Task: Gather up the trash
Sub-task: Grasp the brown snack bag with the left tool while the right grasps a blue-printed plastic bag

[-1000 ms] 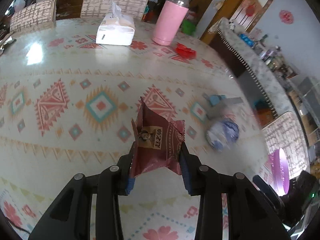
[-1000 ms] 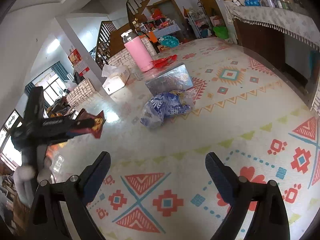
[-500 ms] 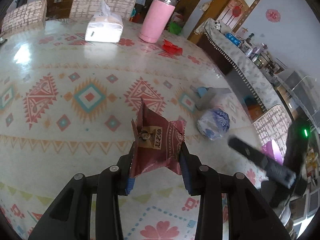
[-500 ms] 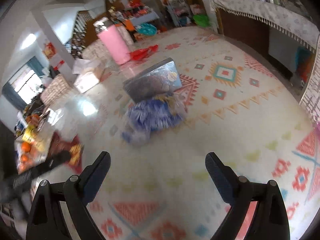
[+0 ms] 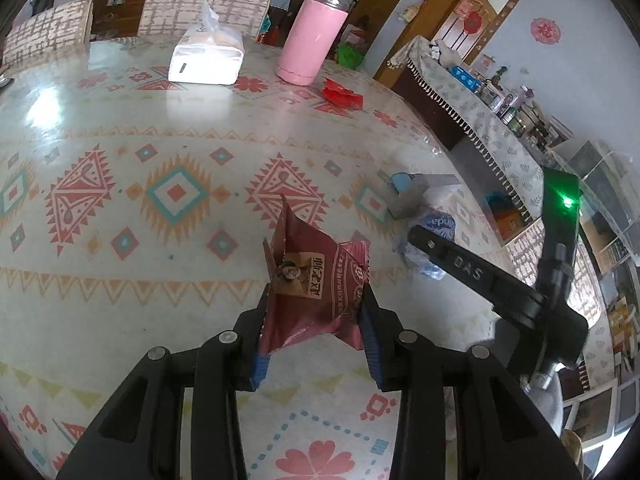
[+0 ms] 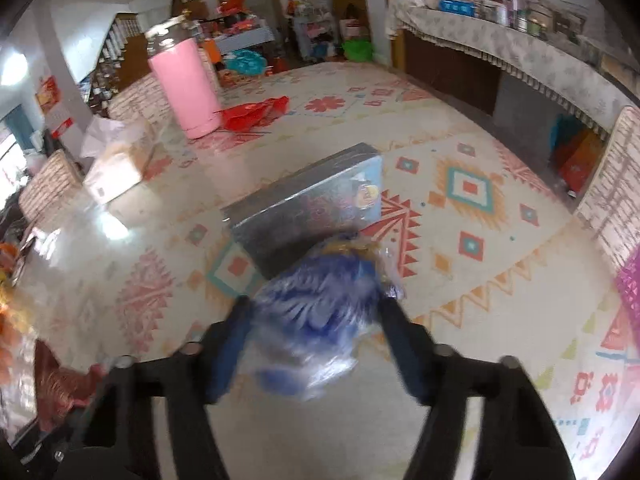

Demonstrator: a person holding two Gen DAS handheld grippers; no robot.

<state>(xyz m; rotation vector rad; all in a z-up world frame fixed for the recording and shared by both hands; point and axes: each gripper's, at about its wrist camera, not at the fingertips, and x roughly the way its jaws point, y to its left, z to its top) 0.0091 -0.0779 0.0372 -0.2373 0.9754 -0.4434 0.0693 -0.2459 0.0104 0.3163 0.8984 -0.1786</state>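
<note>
My left gripper (image 5: 314, 334) is shut on a dark red snack wrapper (image 5: 316, 284) and holds it above the patterned tablecloth (image 5: 120, 208). My right gripper (image 6: 316, 320) has its fingers on both sides of a crumpled blue and white plastic bag (image 6: 320, 308); the frame is blurred, so the grip is unclear. That bag shows partly behind the right gripper's finger in the left wrist view (image 5: 436, 224). A silver foil packet (image 6: 308, 208) lies just behind the bag. A red wrapper (image 6: 252, 114) lies by the pink bottle (image 6: 184, 88).
A white tissue box (image 5: 206, 58) and the pink bottle (image 5: 312, 36) stand at the far side of the table. Padded chairs (image 5: 204, 6) stand behind it. A sideboard (image 6: 500, 64) runs along the right wall. The table edge (image 5: 480, 220) curves at the right.
My right gripper has moved forward onto the blue and white bag and its fingers have closed in around it. My left gripper keeps the red wrapper and has shifted slightly.
</note>
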